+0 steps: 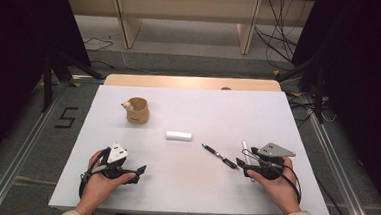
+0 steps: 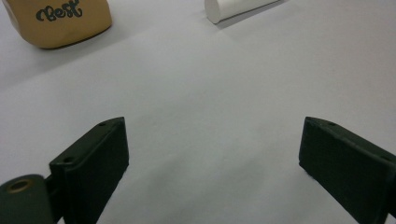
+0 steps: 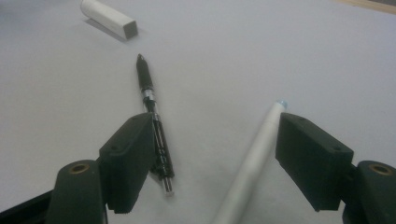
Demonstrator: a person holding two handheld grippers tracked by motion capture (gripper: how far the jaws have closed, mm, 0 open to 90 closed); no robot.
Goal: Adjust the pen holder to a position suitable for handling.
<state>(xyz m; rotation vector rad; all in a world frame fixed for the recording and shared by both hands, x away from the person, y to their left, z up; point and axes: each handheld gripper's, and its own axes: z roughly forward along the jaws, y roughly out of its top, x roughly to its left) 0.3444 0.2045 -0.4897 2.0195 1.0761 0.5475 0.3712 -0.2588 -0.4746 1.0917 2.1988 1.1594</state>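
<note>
A black pen [image 1: 219, 156] [image 3: 148, 91] lies slanted right of the table's middle. Beside it lies a silver-white pen [image 1: 244, 146] [image 3: 254, 156]. My right gripper [image 1: 241, 161] [image 3: 215, 126] rests low over them, open. The silver-white pen runs between its jaws, close to the right one. The black pen's rear end lies by the left jaw. A white block [image 1: 179, 135] [image 2: 236, 8] [image 3: 109, 19] lies mid-table, and a tan cup [image 1: 138, 111] [image 2: 60, 21] stands at the back left. My left gripper [image 1: 141, 173] [image 2: 212, 140] is held open near the front left, with bare table between its jaws.
The white tabletop [image 1: 193, 107] has a wooden strip [image 1: 190, 82] along its far edge. Dark stands [image 1: 47, 78] and cables [image 1: 278, 37] sit on the floor beyond and beside the table. A person's hands hold both grippers at the near edge.
</note>
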